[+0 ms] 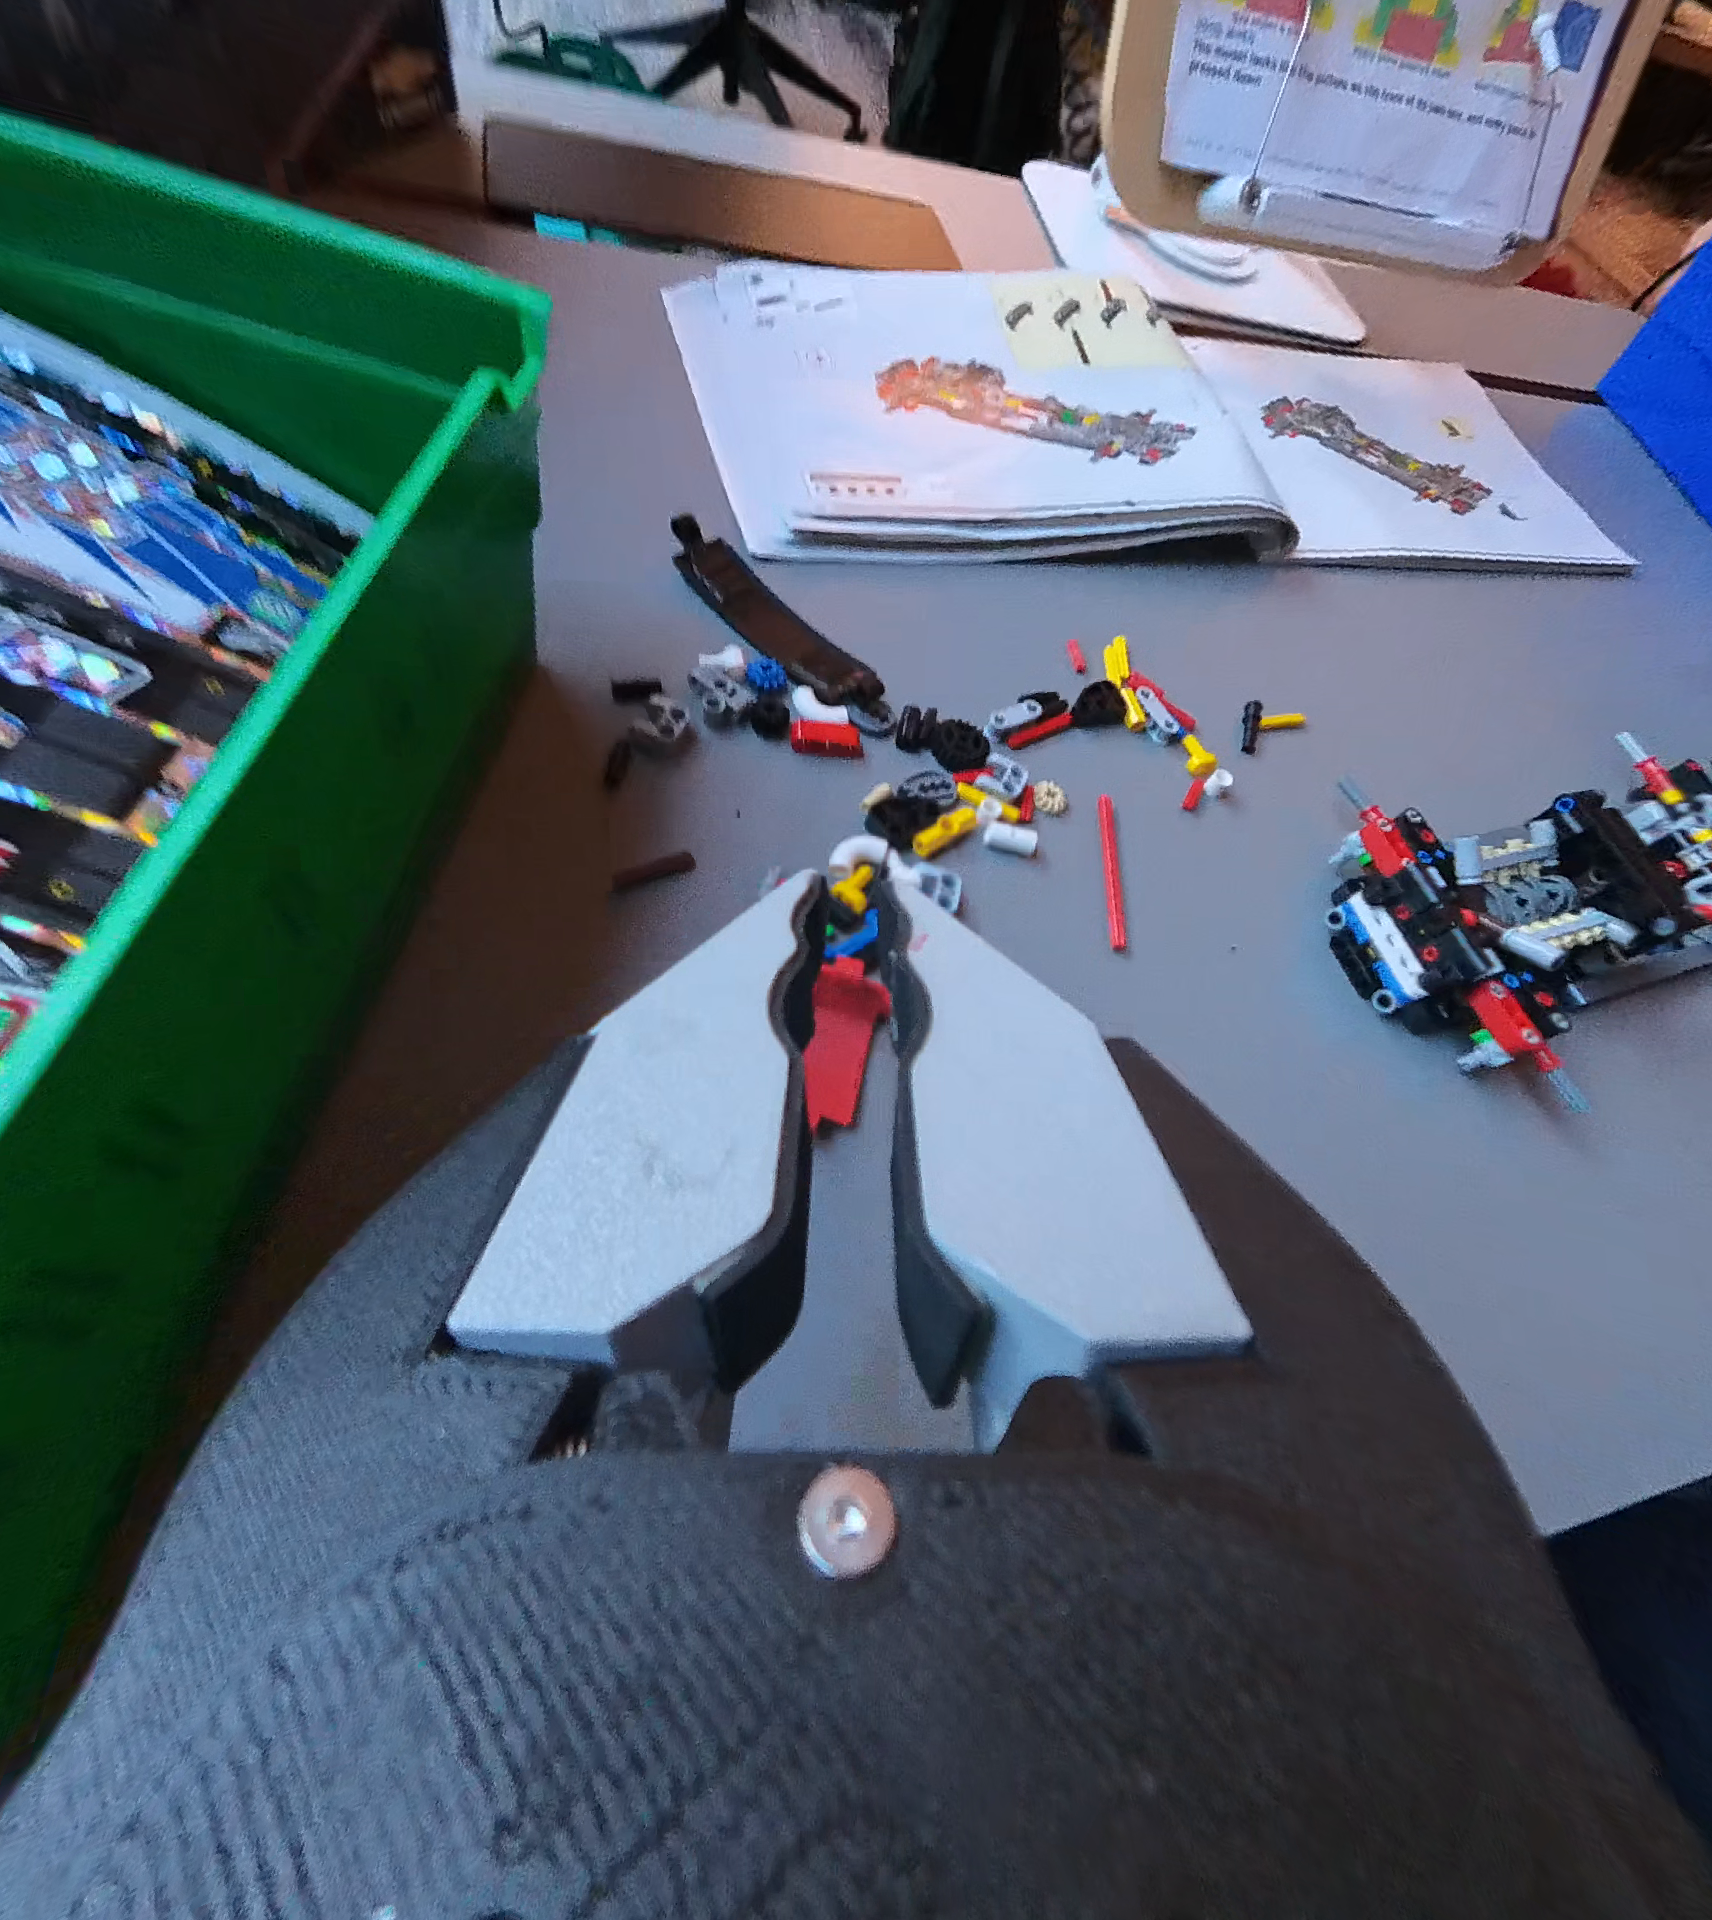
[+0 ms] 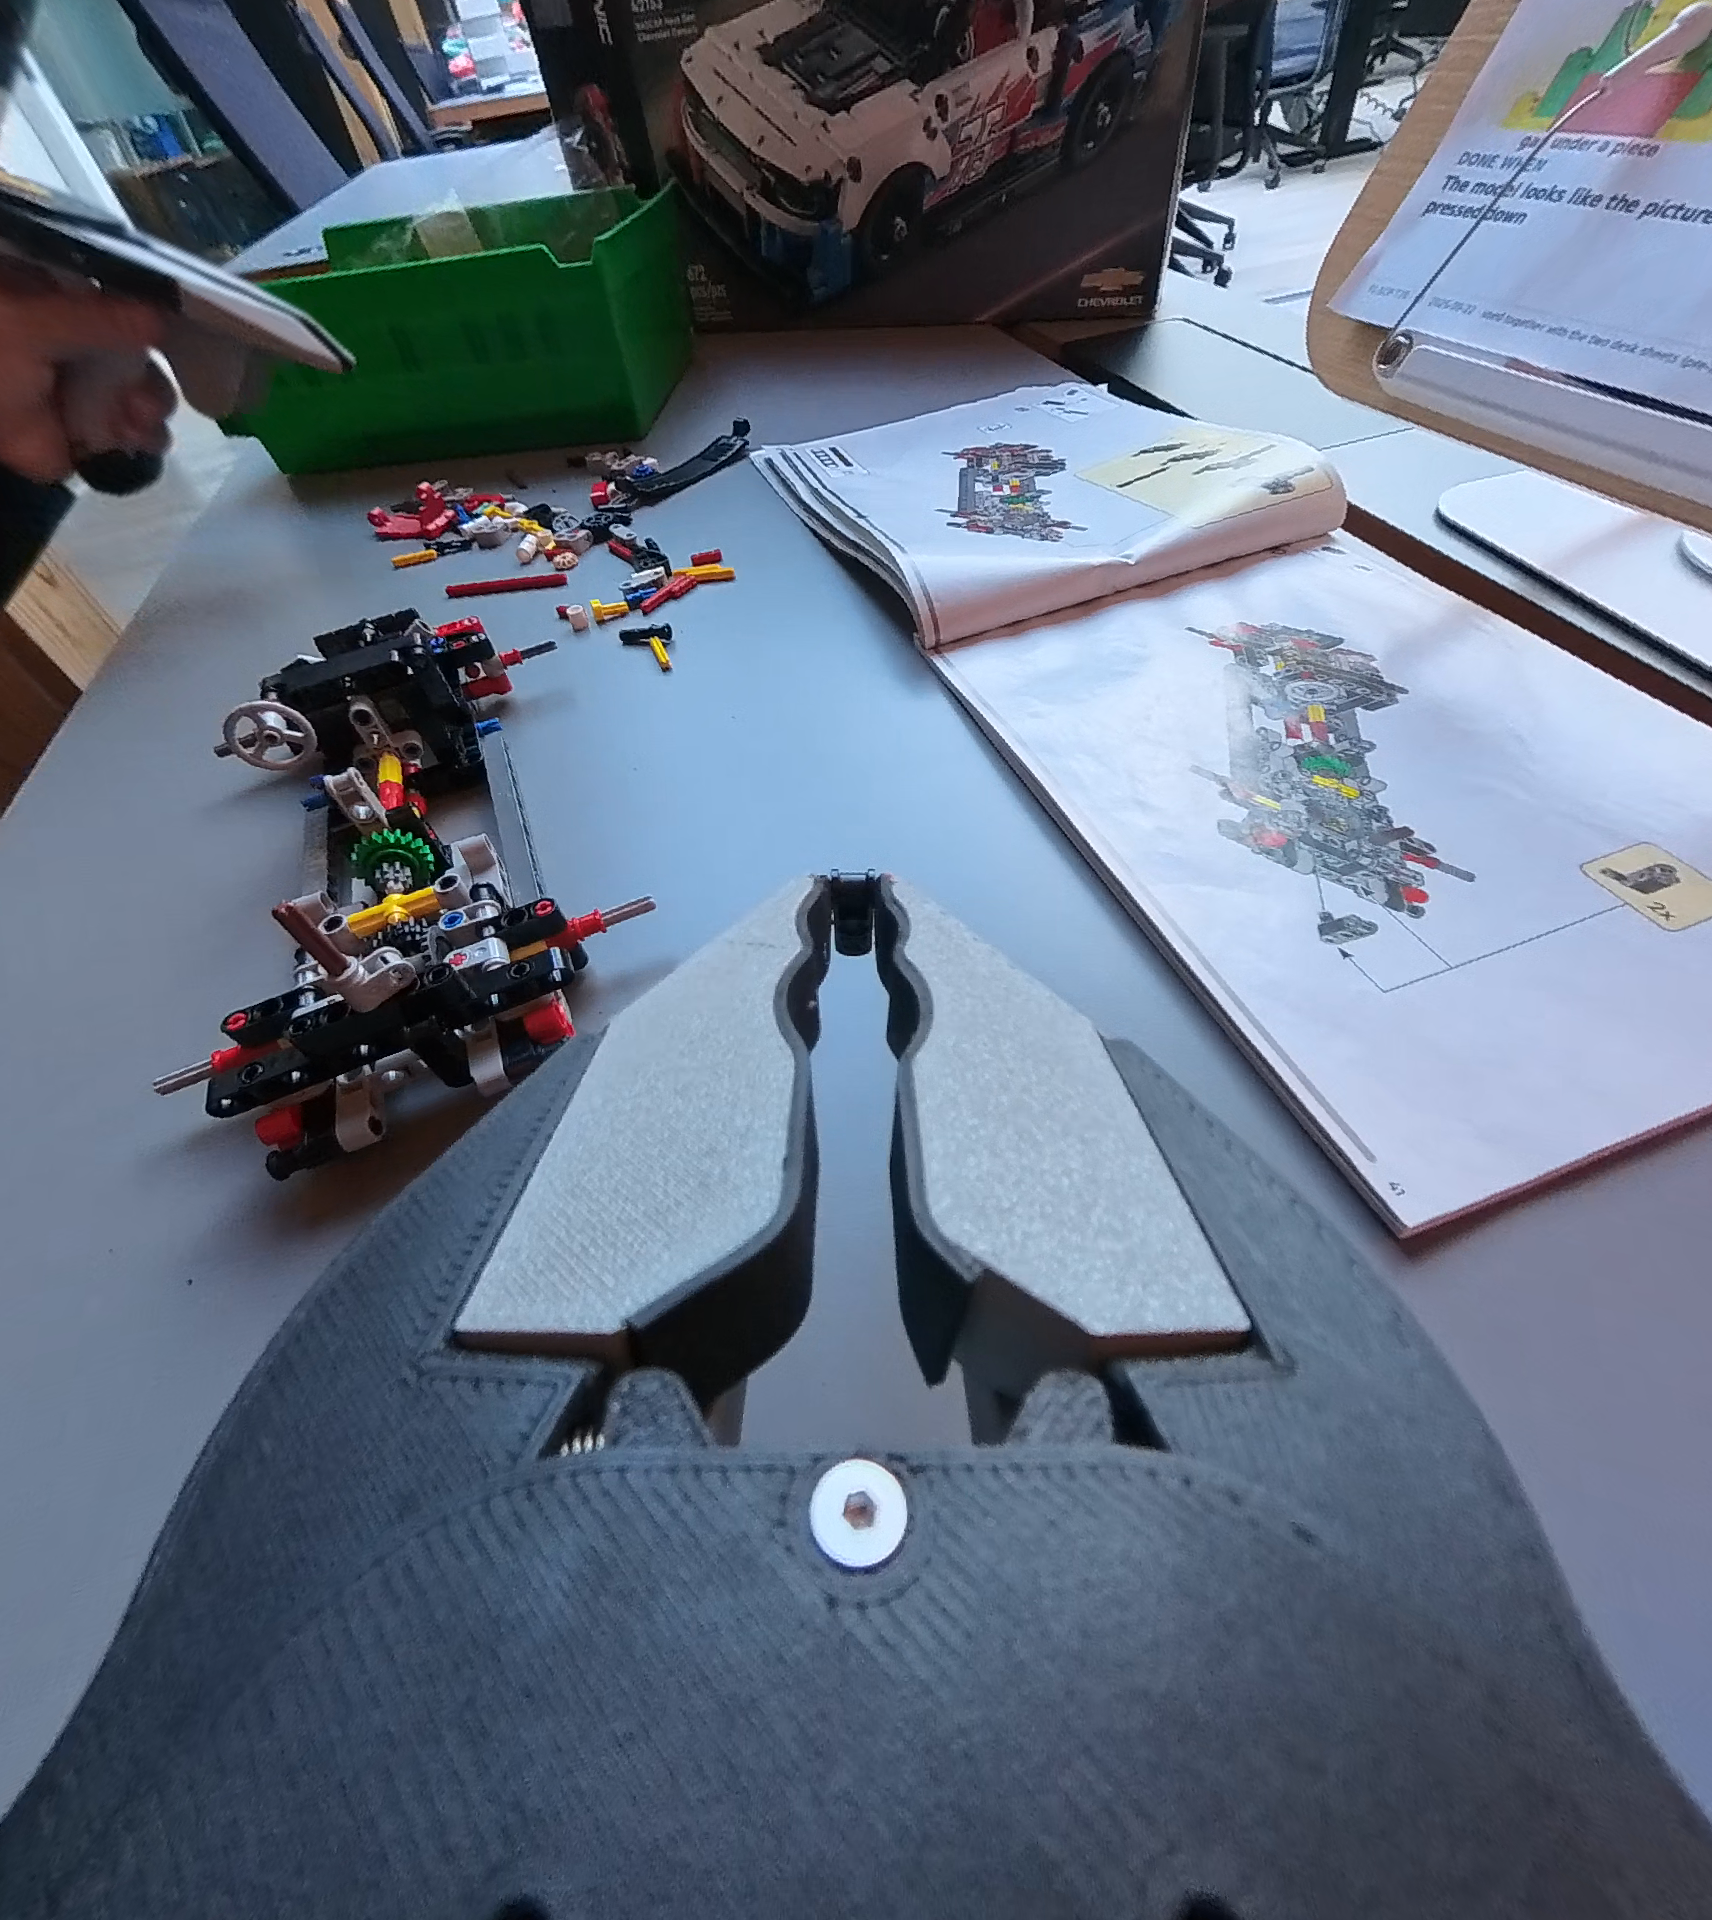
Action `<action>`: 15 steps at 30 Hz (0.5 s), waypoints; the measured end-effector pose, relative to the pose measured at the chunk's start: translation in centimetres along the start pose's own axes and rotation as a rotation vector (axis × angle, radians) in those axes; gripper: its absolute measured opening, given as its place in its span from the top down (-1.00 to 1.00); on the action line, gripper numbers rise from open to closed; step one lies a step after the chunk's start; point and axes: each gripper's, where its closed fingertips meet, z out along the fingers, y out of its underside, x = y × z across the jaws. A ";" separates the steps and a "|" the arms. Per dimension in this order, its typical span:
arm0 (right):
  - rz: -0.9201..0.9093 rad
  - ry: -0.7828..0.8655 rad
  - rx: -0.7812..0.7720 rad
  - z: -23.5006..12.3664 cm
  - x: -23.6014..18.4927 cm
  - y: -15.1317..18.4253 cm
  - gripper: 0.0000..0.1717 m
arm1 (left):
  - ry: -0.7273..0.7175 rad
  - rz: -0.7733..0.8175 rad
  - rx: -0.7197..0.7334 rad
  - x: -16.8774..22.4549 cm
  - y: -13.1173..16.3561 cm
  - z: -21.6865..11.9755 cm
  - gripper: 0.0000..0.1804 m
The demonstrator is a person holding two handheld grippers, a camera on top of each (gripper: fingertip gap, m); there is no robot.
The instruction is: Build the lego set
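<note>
We take the open instruction booklet [image 2: 1247,665] as reference. Left of it lie the loose parts [image 2: 561,540] and, nearer us, the partly built chassis [image 2: 384,862]. Behind the parts stands the bin [image 2: 478,343]; right of the bin, the product box [image 2: 914,156].

The left gripper [image 1: 850,914] hangs over a grey table [image 1: 1351,1195], its jaws a narrow slit apart. Through the slit a red piece [image 1: 841,1039] shows, lying on the table under them; whether the pads touch anything is not clear. Just beyond the tips is a pile of small parts [image 1: 956,748]. Left of the pile stands a green bin [image 1: 332,727]. Right of the pile lies a half-built model [image 1: 1579,904], with a red rod [image 1: 1110,873] between them. Behind the pile is an open booklet [image 1: 1091,436].
</note>
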 end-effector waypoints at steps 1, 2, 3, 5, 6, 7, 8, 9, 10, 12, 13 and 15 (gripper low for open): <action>-0.001 0.003 -0.002 0.0 0.0 0.0 0.95 | 0.008 -0.020 -0.007 -0.2 0.5 0.2 0.92; -0.002 0.005 -0.003 0.0 0.0 0.0 0.95 | 0.010 -0.034 -0.010 -0.5 0.8 0.2 0.91; -0.001 0.006 -0.006 0.1 0.1 0.1 0.95 | 0.010 -0.041 -0.010 -0.7 1.0 0.2 0.91; 0.002 0.006 -0.010 0.1 0.1 0.1 0.94 | 0.003 -0.045 -0.014 -1.1 1.4 0.2 0.91; 0.004 0.006 -0.011 0.1 0.1 0.1 0.95 | 0.003 -0.046 -0.017 -1.2 1.5 0.2 0.91; 0.004 0.005 -0.012 0.1 0.1 0.1 0.95 | 0.008 -0.049 -0.018 -1.1 1.6 0.2 0.91; 0.004 0.005 -0.012 0.1 0.1 0.1 0.95 | 0.015 -0.053 -0.021 -1.1 1.7 0.3 0.91; 0.003 0.004 -0.011 0.1 0.1 0.1 0.95 | 0.021 -0.056 -0.024 -0.9 1.9 0.4 0.90; 0.001 0.004 -0.010 0.1 0.0 0.1 0.95 | 0.029 -0.058 -0.029 -0.7 2.0 0.6 0.90; -0.007 0.004 -0.006 0.1 -0.1 0.1 0.95 | 0.051 -0.057 -0.043 -0.1 2.3 0.9 0.90; -0.011 0.004 -0.003 0.0 -0.2 0.1 0.95 | 0.063 -0.053 -0.050 0.3 2.4 1.1 0.89; -0.015 -0.003 0.001 0.0 -0.5 0.0 0.95 | 0.085 -0.035 -0.066 1.1 2.5 1.4 0.89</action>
